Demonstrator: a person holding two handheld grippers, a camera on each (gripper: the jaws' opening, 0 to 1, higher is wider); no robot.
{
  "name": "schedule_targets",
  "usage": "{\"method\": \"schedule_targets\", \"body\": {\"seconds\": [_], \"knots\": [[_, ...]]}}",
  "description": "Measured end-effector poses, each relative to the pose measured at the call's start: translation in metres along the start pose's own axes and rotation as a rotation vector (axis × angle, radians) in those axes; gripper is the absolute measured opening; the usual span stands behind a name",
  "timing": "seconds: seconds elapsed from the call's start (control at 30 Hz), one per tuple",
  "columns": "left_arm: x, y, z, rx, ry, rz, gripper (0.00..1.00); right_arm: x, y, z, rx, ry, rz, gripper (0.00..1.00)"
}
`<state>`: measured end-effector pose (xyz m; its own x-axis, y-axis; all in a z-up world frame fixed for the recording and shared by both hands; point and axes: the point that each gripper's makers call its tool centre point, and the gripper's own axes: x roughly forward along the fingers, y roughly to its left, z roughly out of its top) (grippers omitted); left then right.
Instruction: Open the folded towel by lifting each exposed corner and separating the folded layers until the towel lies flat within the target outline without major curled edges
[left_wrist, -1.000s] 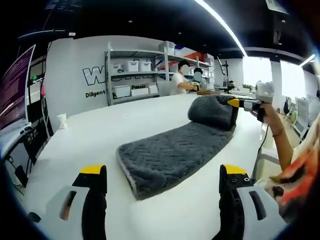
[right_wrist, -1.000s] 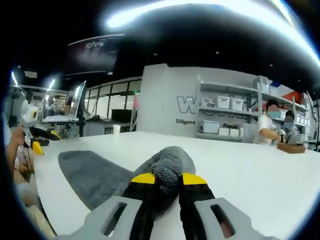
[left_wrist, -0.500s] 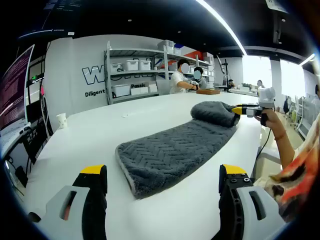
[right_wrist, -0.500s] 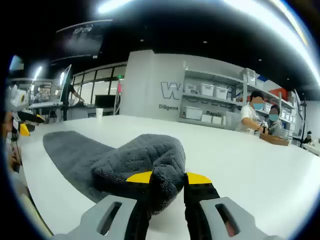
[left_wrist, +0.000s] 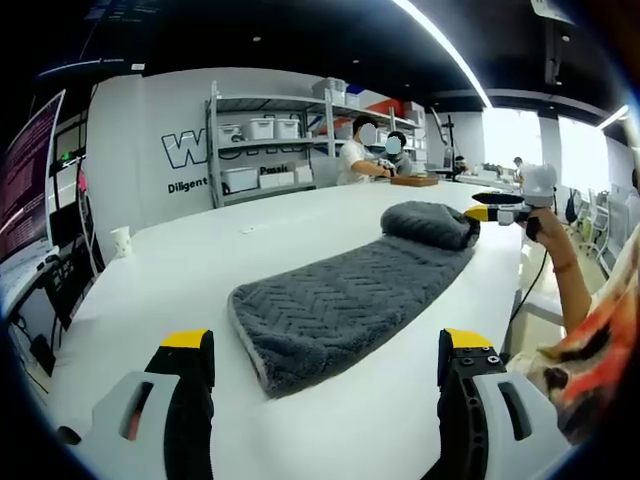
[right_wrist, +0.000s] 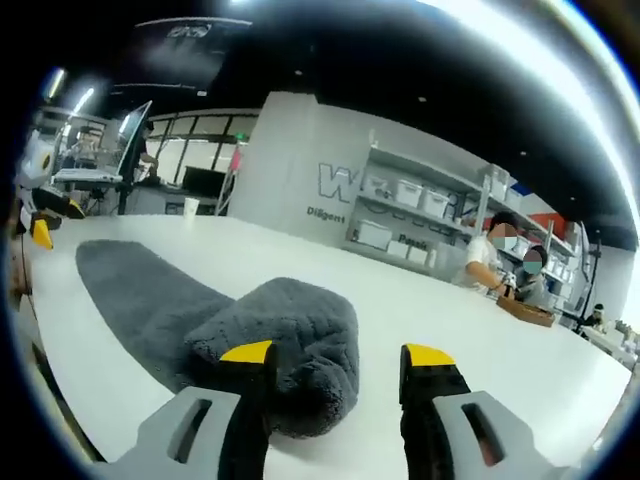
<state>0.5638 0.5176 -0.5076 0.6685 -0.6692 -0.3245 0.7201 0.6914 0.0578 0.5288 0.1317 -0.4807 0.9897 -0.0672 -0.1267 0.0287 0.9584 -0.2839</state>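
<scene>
Partly opened towel (left_wrist: 340, 310) on the white table (left_wrist: 200, 270): the near length lies flat, while the far end (right_wrist: 285, 345) remains bunched in a folded lump. My right gripper (right_wrist: 335, 355) stands spread, empty, just beside that lump; my left gripper (left_wrist: 325, 355) is spread, short of the near edge. Remaining, I judge: unfolding the lump.
</scene>
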Motion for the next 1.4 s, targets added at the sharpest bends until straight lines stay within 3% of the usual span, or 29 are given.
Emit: {"method": "schedule_targets", "body": {"seconds": [0.17,0.3,0.33,0.37,0.5,0.73,0.9,1.0,1.1,1.3,1.4], "knots": [[0.003,-0.006,-0.004,0.007,0.021,-0.027,0.91,-0.006,0.036,0.006,-0.07,-0.001,0.115,0.55],[0.003,-0.009,-0.001,0.011,0.004,-0.038,0.93,-0.007,0.047,0.002,-0.125,0.019,0.143,0.54],[0.003,-0.011,0.0,0.011,0.002,-0.044,0.94,-0.005,0.059,-0.003,-0.214,0.052,0.161,0.55],[0.003,-0.011,0.0,0.012,0.002,-0.047,0.95,-0.003,0.065,-0.003,-0.246,0.053,0.172,0.57],[0.002,-0.012,0.001,0.021,0.004,-0.049,0.98,0.004,0.081,-0.008,-0.292,0.078,0.193,0.56],[0.002,-0.014,0.0,0.033,0.01,-0.06,0.99,0.015,0.091,-0.011,-0.352,0.097,0.201,0.45],[0.002,-0.015,0.0,0.034,0.011,-0.063,0.99,0.017,0.091,-0.011,-0.358,0.1,0.2,0.42],[0.003,-0.016,0.001,0.038,0.013,-0.072,0.99,0.026,0.094,-0.023,-0.386,0.146,0.201,0.34],[0.003,-0.018,0.0,0.039,0.014,-0.07,0.99,0.026,0.092,-0.024,-0.364,0.14,0.205,0.28],[0.003,-0.019,0.001,0.038,0.014,-0.069,0.99,0.025,0.085,-0.022,-0.344,0.11,0.193,0.05],[0.004,-0.02,0.001,0.036,0.013,-0.068,0.99,0.023,0.079,-0.018,-0.326,0.094,0.183,0.02]]}}
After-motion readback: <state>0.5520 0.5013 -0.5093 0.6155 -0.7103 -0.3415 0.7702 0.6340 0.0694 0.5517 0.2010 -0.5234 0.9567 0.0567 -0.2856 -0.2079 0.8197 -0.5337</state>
